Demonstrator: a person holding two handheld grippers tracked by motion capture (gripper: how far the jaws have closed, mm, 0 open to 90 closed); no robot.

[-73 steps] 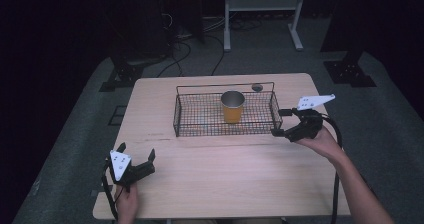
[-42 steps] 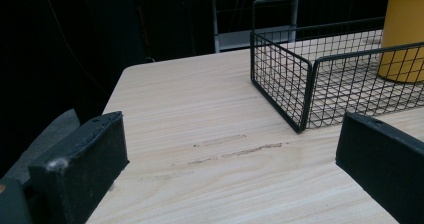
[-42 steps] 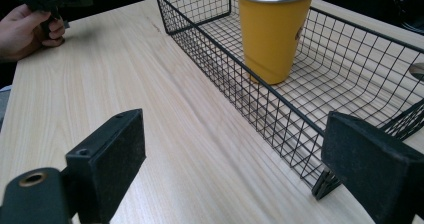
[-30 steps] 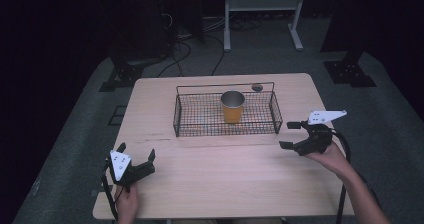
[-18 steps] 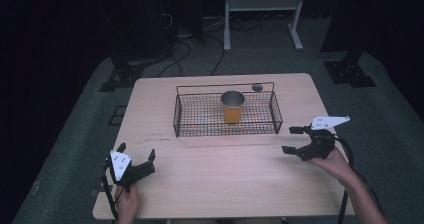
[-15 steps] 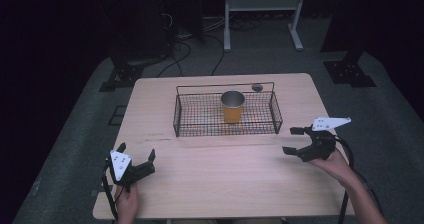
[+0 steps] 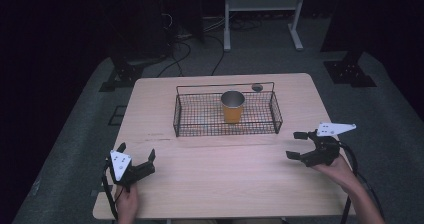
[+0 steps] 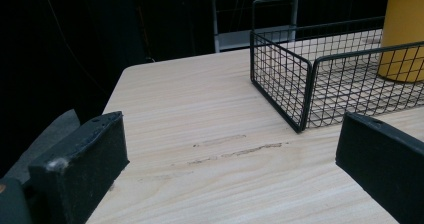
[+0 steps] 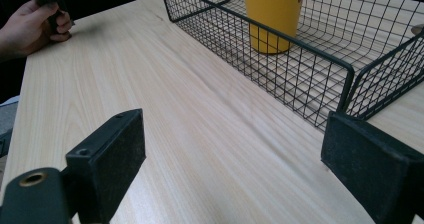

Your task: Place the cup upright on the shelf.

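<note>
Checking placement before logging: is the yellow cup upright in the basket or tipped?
Upright. The yellow metal cup stands on its base inside the black wire basket, silver rim facing up in the high view; both gripper views show its walls vertical.

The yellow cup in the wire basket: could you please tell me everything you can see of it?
The yellow cup is a tall tumbler with orange-yellow walls and a silvery, metal-looking rim and inside. It stands upright, mouth up, on the floor of the black wire basket, right of centre and nearer the far wall. Only the basket touches it; both grippers are away from it.
</note>
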